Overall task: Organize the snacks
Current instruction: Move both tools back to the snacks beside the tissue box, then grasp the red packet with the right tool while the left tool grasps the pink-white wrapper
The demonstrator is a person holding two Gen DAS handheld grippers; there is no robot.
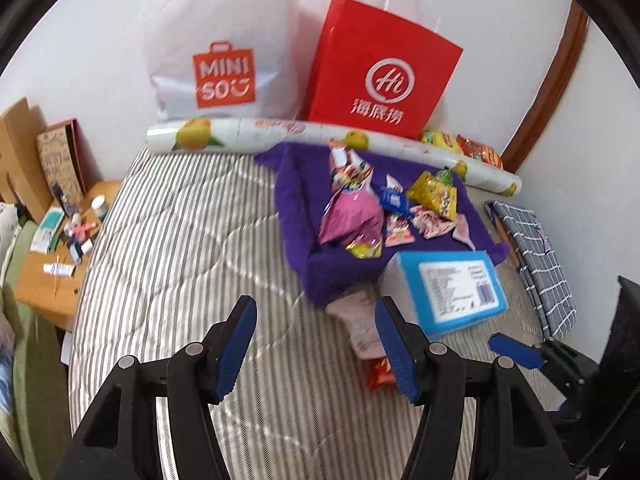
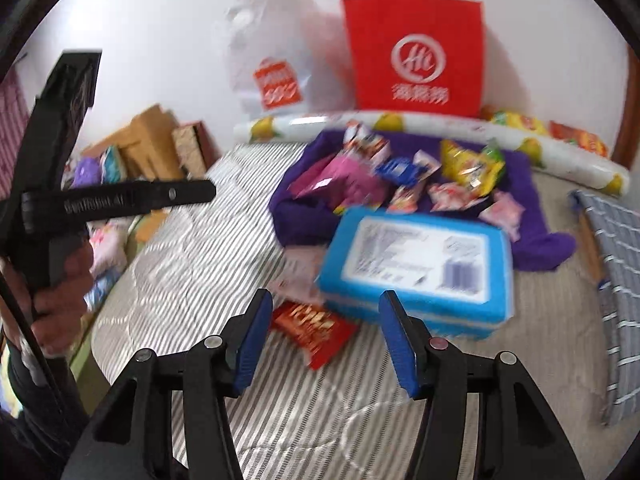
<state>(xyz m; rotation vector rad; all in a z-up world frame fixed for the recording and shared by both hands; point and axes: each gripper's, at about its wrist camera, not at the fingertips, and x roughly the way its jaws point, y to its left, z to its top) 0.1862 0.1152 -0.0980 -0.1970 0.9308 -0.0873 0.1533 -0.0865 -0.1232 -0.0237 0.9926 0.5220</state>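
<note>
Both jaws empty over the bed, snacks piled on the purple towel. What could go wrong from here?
1. The red snack packet lies partly tucked under the blue box; pulling it may drag or tip the box.
2. The snacks overlap on the purple towel; a grasp may pinch cloth or two packets.
3. The right gripper and left gripper are close together, so they may collide.

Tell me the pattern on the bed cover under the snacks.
The bed cover has narrow grey and white stripes with quilted stitching, sharpest in the left wrist view.
</note>
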